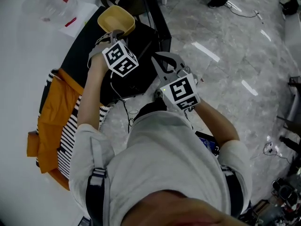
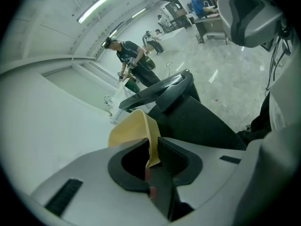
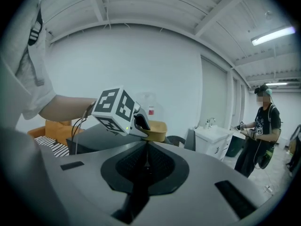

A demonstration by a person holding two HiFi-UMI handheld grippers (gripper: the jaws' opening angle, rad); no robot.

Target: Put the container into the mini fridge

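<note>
Yellow container (image 1: 116, 20): an open bowl-shaped tub, upright on the top of the black mini fridge (image 1: 87, 51), at its far end. One side wall stands between the jaws of the left gripper (image 1: 116, 33), which are closed narrowly on that wall, pads pressing both faces.

Right gripper (image 1: 162, 62): just beside the left, over the fridge's near edge, apart from the container; jaws fully together, holding nothing.

Orange cloth (image 1: 51, 121): left of the fridge.

Seen from above, a person's left tongs (image 1: 114, 33) pinch the near rim of a yellow container (image 1: 116, 18) above a black mini fridge (image 1: 141, 41), the right tongs (image 1: 162, 61) hovering just beside, orange-and-striped cloth (image 1: 51, 121) at left.
</note>
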